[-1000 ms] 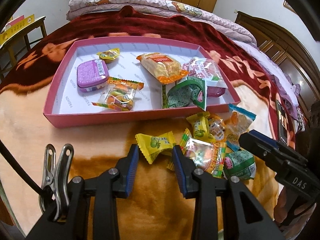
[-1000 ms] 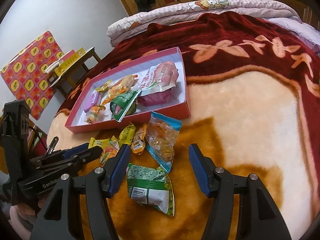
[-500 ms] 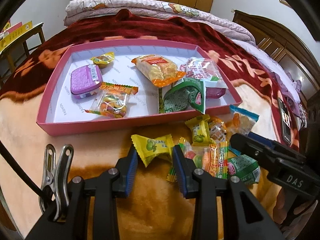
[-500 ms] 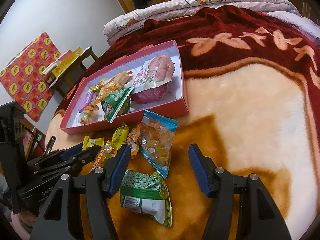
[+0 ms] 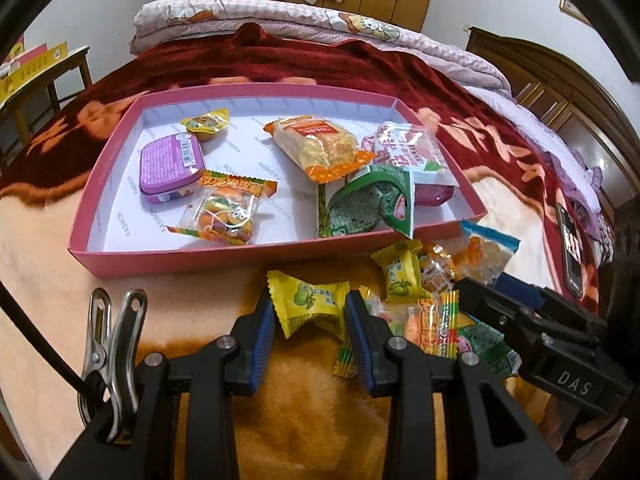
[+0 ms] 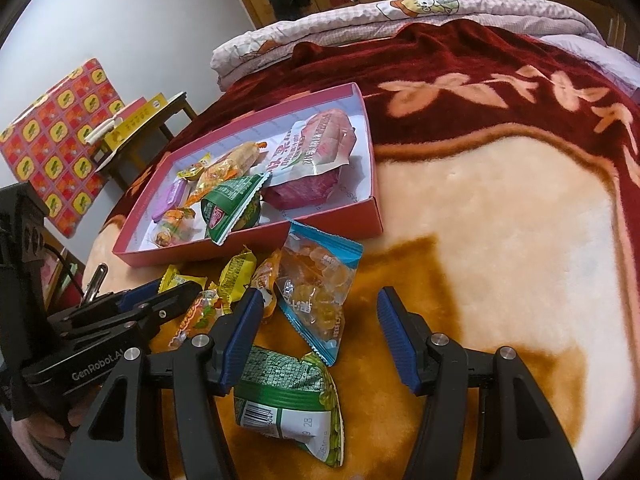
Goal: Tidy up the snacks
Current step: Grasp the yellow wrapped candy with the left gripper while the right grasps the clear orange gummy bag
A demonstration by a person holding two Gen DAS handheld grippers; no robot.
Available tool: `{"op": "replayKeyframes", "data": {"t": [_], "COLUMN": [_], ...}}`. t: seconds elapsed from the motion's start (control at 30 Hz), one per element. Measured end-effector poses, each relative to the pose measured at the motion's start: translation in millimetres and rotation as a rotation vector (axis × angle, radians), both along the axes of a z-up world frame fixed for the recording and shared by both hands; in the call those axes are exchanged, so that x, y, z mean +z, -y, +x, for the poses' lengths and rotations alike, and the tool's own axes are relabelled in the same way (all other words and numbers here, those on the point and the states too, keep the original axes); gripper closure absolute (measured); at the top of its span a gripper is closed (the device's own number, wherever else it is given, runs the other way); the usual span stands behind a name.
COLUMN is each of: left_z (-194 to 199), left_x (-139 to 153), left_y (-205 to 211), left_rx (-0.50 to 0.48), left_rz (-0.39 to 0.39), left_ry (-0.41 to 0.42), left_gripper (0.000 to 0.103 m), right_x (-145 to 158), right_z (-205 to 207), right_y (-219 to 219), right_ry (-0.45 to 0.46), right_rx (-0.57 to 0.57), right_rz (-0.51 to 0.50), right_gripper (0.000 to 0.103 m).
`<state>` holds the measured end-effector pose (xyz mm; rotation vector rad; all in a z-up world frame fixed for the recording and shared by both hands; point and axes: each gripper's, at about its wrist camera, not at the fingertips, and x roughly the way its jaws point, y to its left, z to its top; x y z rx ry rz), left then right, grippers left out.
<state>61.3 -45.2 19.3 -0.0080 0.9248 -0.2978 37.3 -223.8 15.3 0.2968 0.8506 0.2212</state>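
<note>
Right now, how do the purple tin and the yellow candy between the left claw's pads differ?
The purple tin lies inside the pink box; the yellow candy is outside it, on the blanket. The tin is a rigid, rounded case with a barcode; the candy is a soft, crinkled wrapper with a green fruit picture. The tin sits untouched; the candy is between the left claw's pads. Both are snacks.

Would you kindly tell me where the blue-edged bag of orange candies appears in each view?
Left wrist: blue-edged bag at right, just outside the pink box's near right corner.
Right wrist: blue-edged bag at centre, ahead of the open tongs.
Shared landmark: the pink box.
</note>
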Motion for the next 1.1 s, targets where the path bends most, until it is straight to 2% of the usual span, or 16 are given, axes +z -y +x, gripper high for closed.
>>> {"op": "replayKeyframes", "data": {"t": [0.2, 0.47, 0.67, 0.73, 1.1], "left_z": [-2, -5, -7, -9, -16], "left_x": [0, 1, 3, 5, 17], "left_y": [0, -2, -4, -4, -11], "left_rx": [0.002, -0.002, -0.005, -0.005, -0.002], "left_rz": [0.013, 0.003, -0.003, -0.005, -0.026], "left_ry": [0.016, 0.017, 0.022, 0.027, 0.050], "left_gripper": [0.073, 0.074, 0.074, 0.074, 0.074], "right_x": [-1, 0, 1, 1, 12], "right_z": [-1, -2, -2, -2, -10], "right_y": [-2, -3, 5, 7, 0], "right_ry": [0.004, 0.008, 0.006, 0.007, 0.056], "right_rx": [0.000, -0.006, -0.047, -0.051, -0.045], "right_rz": [0.000, -0.013, -0.007, 0.002, -0.012], "right_gripper": [0.041, 0.043, 0.067, 0.072, 0.077]}}
